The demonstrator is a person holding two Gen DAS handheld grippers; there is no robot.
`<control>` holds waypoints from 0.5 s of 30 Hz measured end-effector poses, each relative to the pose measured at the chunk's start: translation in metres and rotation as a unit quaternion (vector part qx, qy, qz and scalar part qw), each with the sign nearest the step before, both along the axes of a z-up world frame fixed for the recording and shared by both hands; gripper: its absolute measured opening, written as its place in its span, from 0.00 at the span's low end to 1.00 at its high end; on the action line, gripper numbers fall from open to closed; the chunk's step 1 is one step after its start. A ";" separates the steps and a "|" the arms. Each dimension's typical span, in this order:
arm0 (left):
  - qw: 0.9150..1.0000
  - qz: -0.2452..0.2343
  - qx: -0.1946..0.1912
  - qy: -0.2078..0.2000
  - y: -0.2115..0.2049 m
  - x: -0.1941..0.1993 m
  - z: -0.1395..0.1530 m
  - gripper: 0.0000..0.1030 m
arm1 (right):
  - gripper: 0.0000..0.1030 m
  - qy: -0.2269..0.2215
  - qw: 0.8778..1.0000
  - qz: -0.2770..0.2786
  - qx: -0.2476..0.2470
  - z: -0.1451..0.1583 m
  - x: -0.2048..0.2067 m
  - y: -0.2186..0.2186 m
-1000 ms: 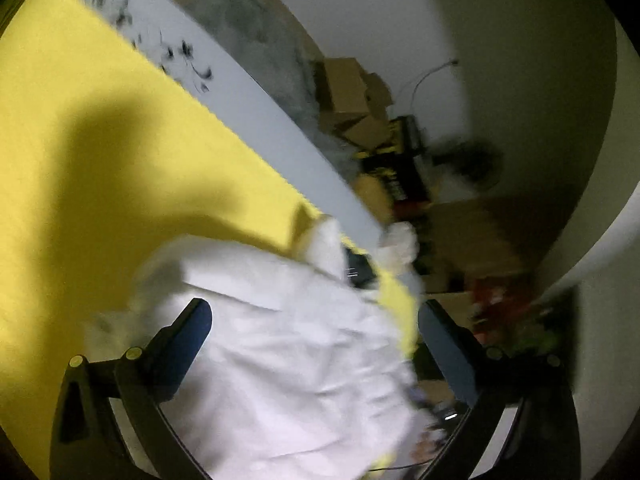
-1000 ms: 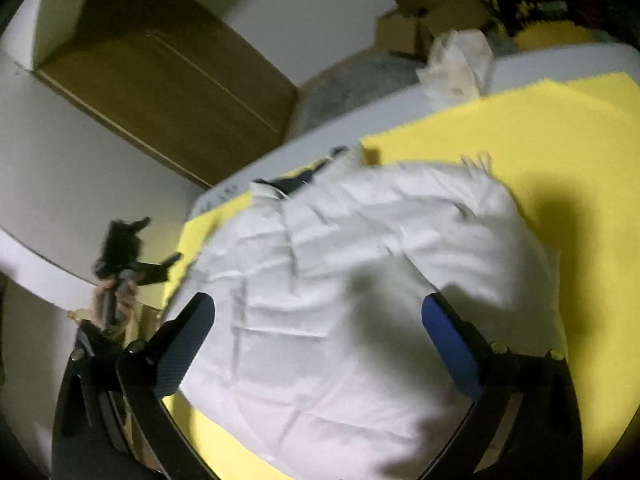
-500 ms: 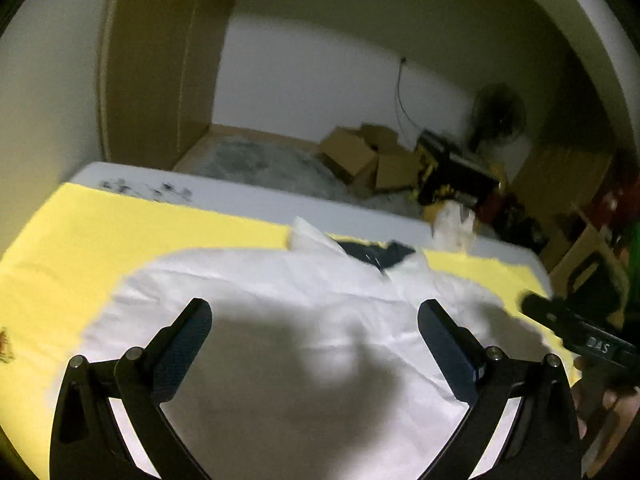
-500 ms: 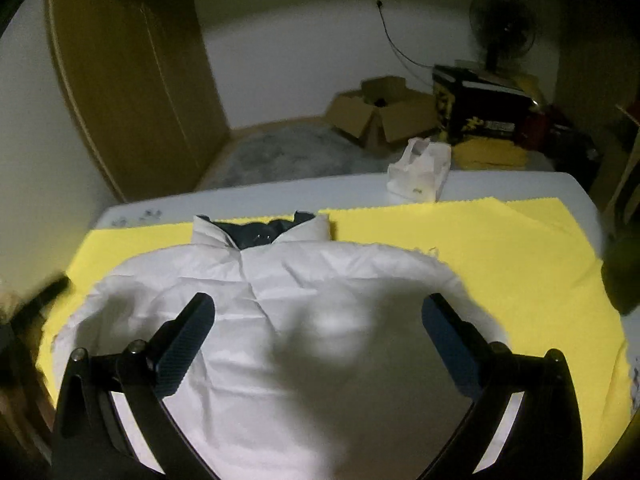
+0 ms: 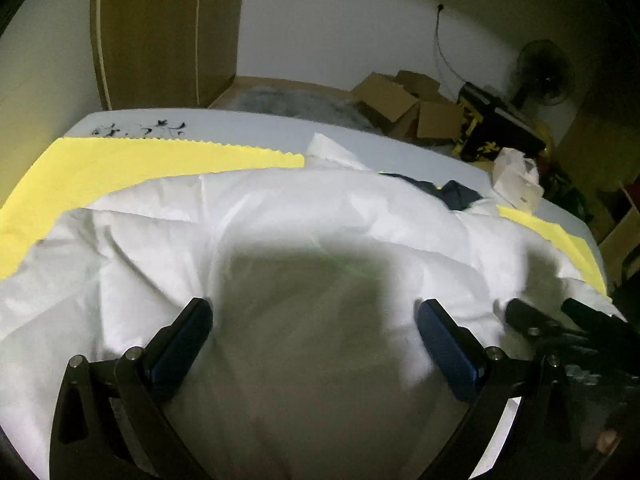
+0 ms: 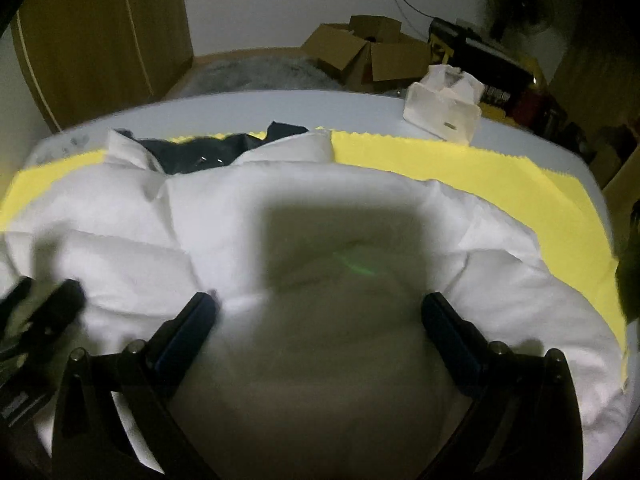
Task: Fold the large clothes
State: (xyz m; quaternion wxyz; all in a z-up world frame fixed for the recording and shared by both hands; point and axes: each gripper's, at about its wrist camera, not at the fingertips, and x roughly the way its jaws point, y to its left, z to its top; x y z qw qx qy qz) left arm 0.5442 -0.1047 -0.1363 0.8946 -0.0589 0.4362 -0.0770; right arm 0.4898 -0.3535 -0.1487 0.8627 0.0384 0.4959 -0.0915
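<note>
A white padded jacket [image 5: 280, 220] with a dark navy lining at the collar [image 6: 200, 152] lies spread on a yellow cloth [image 5: 140, 160] over a pale table. My left gripper [image 5: 314, 320] is open, low over the jacket's left half. My right gripper [image 6: 320, 314] is open, low over the jacket's middle, below the collar. Neither holds anything. The right gripper shows at the right edge of the left wrist view [image 5: 560, 320], and the left gripper at the left edge of the right wrist view [image 6: 40, 308]. The jacket also fills the right wrist view [image 6: 360, 200].
A white tissue box [image 6: 444, 112] stands on the table [image 6: 280, 108] behind the yellow cloth, far right. Beyond the table are cardboard boxes [image 6: 360, 56], a grey rug, a fan [image 5: 544, 72] and a wooden wardrobe [image 5: 160, 32].
Both grippers swung round to face the jacket squarely and came down closer to it. Both stayed open. The jacket has not visibly moved.
</note>
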 end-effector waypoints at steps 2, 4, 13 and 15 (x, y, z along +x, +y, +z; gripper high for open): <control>1.000 -0.007 -0.012 -0.004 0.000 -0.016 0.014 1.00 | 1.00 -0.022 0.999 -0.004 0.035 0.014 -0.021 -0.005; 0.999 -0.004 -0.034 -0.015 0.000 -0.038 0.033 1.00 | 1.00 -0.069 0.992 0.005 0.110 0.035 -0.045 -0.006; 0.982 0.118 -0.045 -0.143 0.068 -0.116 0.106 1.00 | 1.00 -0.212 0.915 0.043 0.341 0.088 -0.087 0.021; 0.974 0.162 -0.058 -0.145 0.098 -0.123 0.110 1.00 | 1.00 -0.236 0.899 0.044 0.368 0.088 -0.092 0.025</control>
